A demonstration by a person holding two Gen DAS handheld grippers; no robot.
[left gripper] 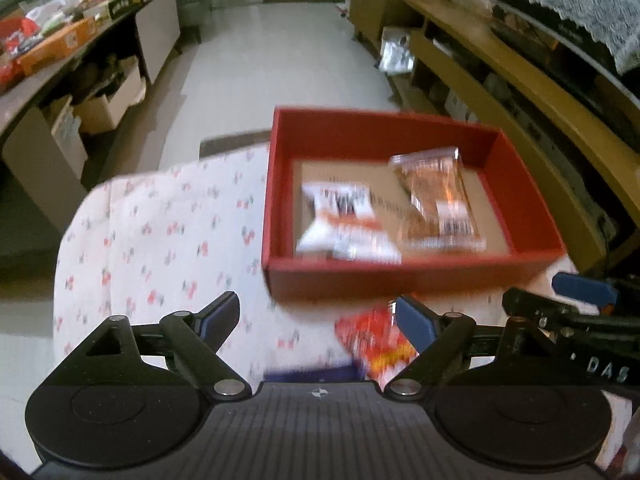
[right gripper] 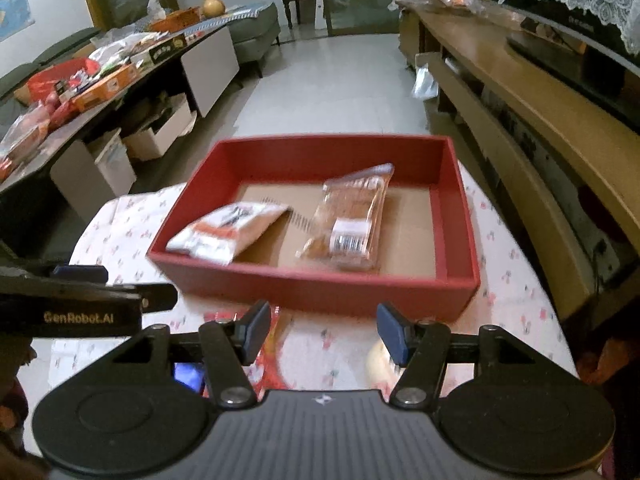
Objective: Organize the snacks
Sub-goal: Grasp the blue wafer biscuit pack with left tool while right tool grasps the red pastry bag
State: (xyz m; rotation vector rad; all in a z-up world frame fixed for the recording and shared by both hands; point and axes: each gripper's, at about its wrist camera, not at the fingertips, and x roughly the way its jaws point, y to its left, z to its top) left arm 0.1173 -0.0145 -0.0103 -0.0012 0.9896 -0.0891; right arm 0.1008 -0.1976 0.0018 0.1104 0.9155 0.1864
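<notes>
Both grippers spread wide over the floral tablecloth, holding nothing.

Left gripper reads "GenRobot.AI" on its side, seen beside the right gripper. Ahead of the fingers, a red box holds a white-and-orange snack packet and a clear barcoded snack pack; a blurred red wrapper lies between the left fingers.

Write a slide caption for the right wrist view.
Open right gripper hovers before a red box holding a white packet and a clear packet.

The red box holds a white packet at left and a clear packet at right.
</notes>
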